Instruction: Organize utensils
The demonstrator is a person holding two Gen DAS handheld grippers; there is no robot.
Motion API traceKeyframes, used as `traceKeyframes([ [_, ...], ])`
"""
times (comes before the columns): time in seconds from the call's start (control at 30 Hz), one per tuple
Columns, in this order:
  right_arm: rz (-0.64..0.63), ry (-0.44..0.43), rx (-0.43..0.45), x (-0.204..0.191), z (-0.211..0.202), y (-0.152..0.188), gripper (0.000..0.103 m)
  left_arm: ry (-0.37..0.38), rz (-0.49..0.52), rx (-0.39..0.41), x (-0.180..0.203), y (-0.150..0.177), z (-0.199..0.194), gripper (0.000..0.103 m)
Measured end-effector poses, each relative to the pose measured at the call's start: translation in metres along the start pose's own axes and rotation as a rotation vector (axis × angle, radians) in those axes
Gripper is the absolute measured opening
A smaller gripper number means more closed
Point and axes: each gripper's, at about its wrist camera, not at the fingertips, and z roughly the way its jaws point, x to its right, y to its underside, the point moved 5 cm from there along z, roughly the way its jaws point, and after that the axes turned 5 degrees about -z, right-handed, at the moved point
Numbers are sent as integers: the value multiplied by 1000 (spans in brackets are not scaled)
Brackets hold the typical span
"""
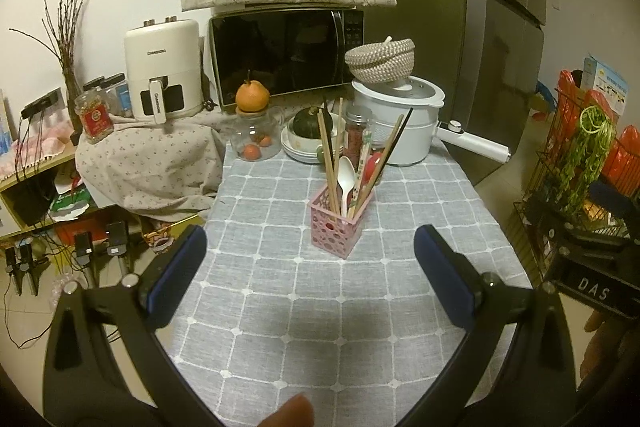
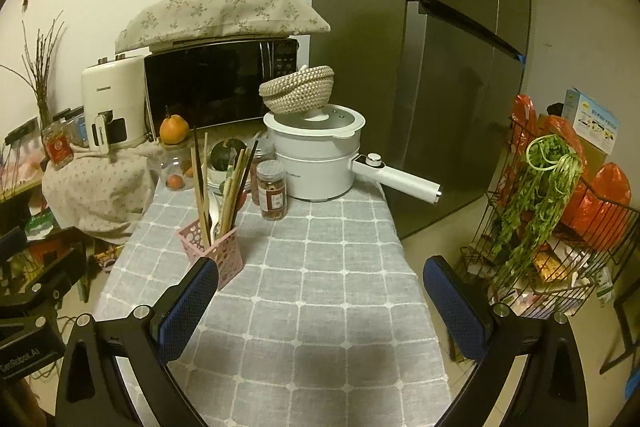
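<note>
A pink perforated basket stands on the grey checked tablecloth. It holds several wooden chopsticks and a white spoon, all upright and leaning. In the right wrist view the basket stands just beyond my left finger, with the chopsticks rising from it. My left gripper is open and empty, held back from the basket above the cloth. My right gripper is open and empty over the cloth, to the right of the basket.
A white electric pot with a woven basket on its lid, a spice jar, a glass jar, stacked bowls with a squash, a microwave and an air fryer stand behind. A fridge and wire rack are right.
</note>
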Motion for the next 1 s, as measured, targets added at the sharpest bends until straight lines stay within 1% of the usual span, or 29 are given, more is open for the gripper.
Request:
traceKeyframes([
  [1.0, 12, -5, -18, 1, 3, 3, 103, 12, 0, -14, 2, 1, 2, 103],
])
